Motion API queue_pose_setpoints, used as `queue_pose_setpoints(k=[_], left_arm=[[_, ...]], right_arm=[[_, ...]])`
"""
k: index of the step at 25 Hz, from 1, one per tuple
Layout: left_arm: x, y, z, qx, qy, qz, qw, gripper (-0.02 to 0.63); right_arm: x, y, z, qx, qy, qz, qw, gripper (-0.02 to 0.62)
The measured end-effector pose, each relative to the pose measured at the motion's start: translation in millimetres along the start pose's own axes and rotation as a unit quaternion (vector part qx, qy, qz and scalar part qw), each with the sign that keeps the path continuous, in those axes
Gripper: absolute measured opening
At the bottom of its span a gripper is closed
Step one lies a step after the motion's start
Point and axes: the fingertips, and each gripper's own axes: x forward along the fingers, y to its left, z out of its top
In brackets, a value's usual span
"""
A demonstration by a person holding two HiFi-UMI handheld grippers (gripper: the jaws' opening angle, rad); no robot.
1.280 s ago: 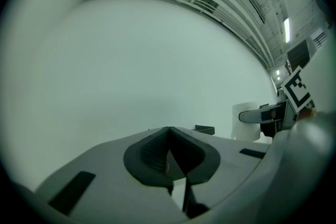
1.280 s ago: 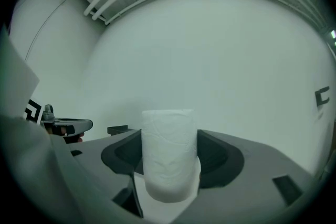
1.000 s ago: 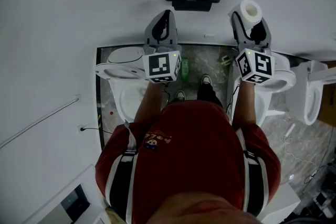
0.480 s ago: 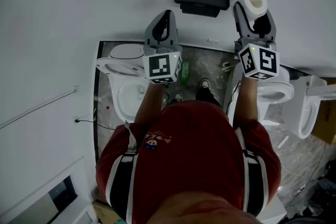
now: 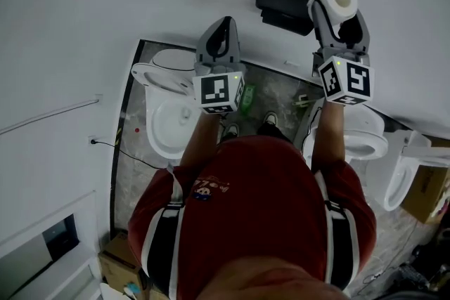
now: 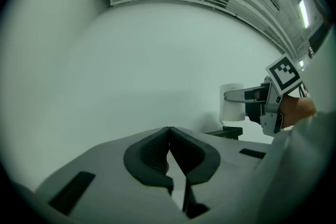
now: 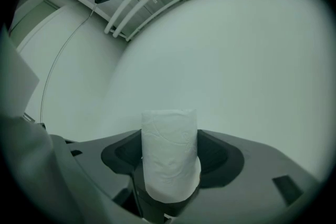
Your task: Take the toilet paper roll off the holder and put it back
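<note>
A white toilet paper roll (image 5: 336,2) (image 7: 170,157) stands upright between the jaws of my right gripper (image 5: 337,14), which is shut on it. The roll (image 6: 231,104) and the right gripper show in the left gripper view too, at the right. The black holder (image 5: 283,5) hangs on the white wall, just left of the roll in the head view. A corner of the holder (image 6: 228,133) peeks out below the roll in the left gripper view. My left gripper (image 5: 219,38) (image 6: 170,152) is shut with nothing in it, held left of the holder.
Below, several white toilets stand on a grey stone floor: one (image 5: 165,112) under the left gripper, another (image 5: 358,133) under the right. A green bottle (image 5: 247,96) stands between them. Cardboard boxes (image 5: 116,263) lie at lower left. The wall fills both gripper views.
The right gripper has carried the roll up and closer to the holder's right end. The left gripper has shifted a little. The view has swung, so the holder now sits further right and tilted.
</note>
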Motion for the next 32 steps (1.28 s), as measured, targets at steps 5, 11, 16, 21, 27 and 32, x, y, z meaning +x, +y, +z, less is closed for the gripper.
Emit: queue_pose_setpoints(k=[5, 11, 16, 21, 27, 32], left_arm=[[-2.1, 12.2, -3.0, 0.001, 0.005, 0.024, 0.9997, 0.019], [-0.2, 18.1, -6.5, 0.000, 0.010, 0.041, 0.9991, 0.018], [2.7, 14.7, -13.4, 0.001, 0.018, 0.039, 0.9991, 0.018], [4.5, 7.4, -17.8, 0.002, 0.024, 0.030, 0.9993, 0.019], [3.1, 4.0, -17.5, 0.005, 0.025, 0.024, 0.9994, 0.018], [1.3, 4.6, -21.6, 0.008, 0.031, 0.026, 0.9991, 0.018]], right_arm=[[16.2, 6.2, -11.3, 0.003, 0.012, 0.020, 1.000, 0.311], [27.7, 10.3, -27.8, 0.008, 0.037, 0.037, 0.999, 0.311], [31.5, 10.7, -39.9, -0.004, 0.060, 0.040, 0.997, 0.313], [31.4, 7.9, -46.8, 0.002, 0.067, 0.034, 0.997, 0.316], [29.5, 3.4, -48.5, 0.018, 0.065, 0.026, 0.997, 0.330], [29.0, 6.2, -47.3, 0.007, 0.062, 0.029, 0.998, 0.364]])
